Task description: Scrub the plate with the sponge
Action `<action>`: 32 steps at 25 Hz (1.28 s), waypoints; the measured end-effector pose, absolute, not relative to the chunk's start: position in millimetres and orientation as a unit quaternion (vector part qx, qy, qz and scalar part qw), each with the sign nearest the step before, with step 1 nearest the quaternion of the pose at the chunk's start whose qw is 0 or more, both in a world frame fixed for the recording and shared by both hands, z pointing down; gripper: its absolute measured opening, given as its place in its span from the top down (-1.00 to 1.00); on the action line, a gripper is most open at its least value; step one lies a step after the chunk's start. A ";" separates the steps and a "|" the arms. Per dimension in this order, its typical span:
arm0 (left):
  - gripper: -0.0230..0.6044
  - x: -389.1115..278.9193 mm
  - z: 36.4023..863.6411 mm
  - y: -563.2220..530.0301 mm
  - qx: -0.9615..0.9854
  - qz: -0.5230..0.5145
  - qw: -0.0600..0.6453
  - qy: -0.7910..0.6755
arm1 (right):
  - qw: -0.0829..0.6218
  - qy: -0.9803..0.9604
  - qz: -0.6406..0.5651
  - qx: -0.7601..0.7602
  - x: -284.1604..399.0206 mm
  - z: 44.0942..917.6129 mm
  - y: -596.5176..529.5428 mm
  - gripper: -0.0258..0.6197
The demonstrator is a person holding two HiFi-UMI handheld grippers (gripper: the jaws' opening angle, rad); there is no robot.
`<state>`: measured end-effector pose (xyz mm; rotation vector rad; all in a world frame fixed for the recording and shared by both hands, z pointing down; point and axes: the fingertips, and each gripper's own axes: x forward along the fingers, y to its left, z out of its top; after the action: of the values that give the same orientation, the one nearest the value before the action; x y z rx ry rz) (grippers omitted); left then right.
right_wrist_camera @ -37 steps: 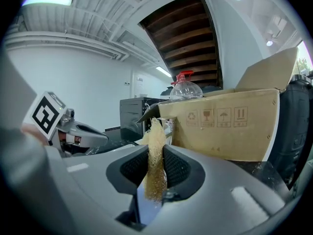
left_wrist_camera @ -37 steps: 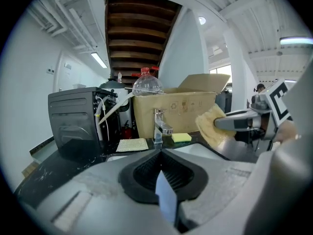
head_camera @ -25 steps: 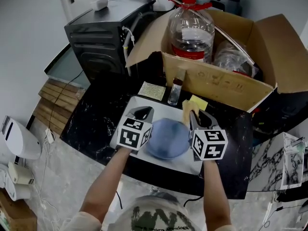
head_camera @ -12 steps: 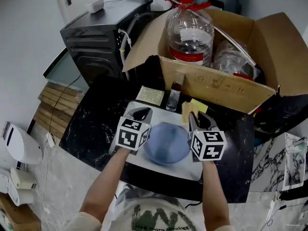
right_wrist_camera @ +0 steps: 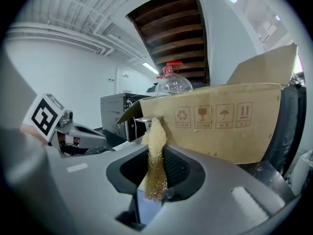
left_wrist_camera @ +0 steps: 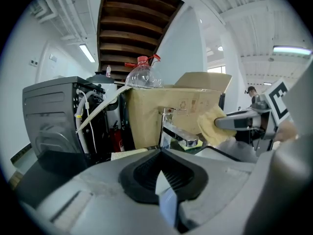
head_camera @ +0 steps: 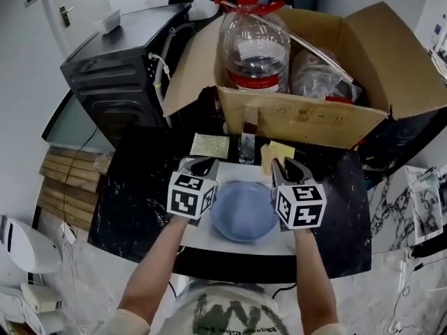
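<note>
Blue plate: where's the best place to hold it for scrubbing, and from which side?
Its thin left rim, from the left, probably: the plate is shallow, so the left gripper pinching there leaves its face free for the sponge.

plate (head_camera: 244, 211): smooth, possibly plastic | sponge (right_wrist_camera: 155, 155): rough, fibrous | box (head_camera: 307, 121): matt cardboard | faucet (left_wrist_camera: 176, 134): shiny metal

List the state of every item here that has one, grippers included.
Left gripper: shut on the plate's rim.
Right gripper: shut on the sponge.
Plate: gripped at its left rim.
Sponge: pinched on edge between the fingers.
Cardboard box: flaps open.
Water bottle: upright in the box, red cap on.
</note>
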<state>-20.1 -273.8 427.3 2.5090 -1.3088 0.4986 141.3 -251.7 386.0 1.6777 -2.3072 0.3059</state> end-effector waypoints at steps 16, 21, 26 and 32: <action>0.92 -27.0 449.4 -272.6 0.879 0.177 0.148 -0.417 | 0.163 -0.764 0.135 0.610 139.6 415.1 -239.8 0.70; 0.92 -29.5 460.5 -268.0 0.878 0.183 0.152 -0.415 | 0.180 -0.759 0.155 0.607 137.6 441.6 -235.6 0.70; 0.92 -35.9 468.8 -266.9 0.874 0.184 0.155 -0.422 | 0.196 -0.759 0.178 0.595 129.1 470.0 -231.2 0.70; 0.92 -35.6 476.0 -264.7 0.874 0.184 0.151 -0.423 | 0.217 -0.769 0.196 0.568 107.2 497.3 -235.8 0.70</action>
<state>-35.6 -264.7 476.0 2.5094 -1.2141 0.5293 107.2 -235.8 497.3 1.5745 -2.1315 0.5434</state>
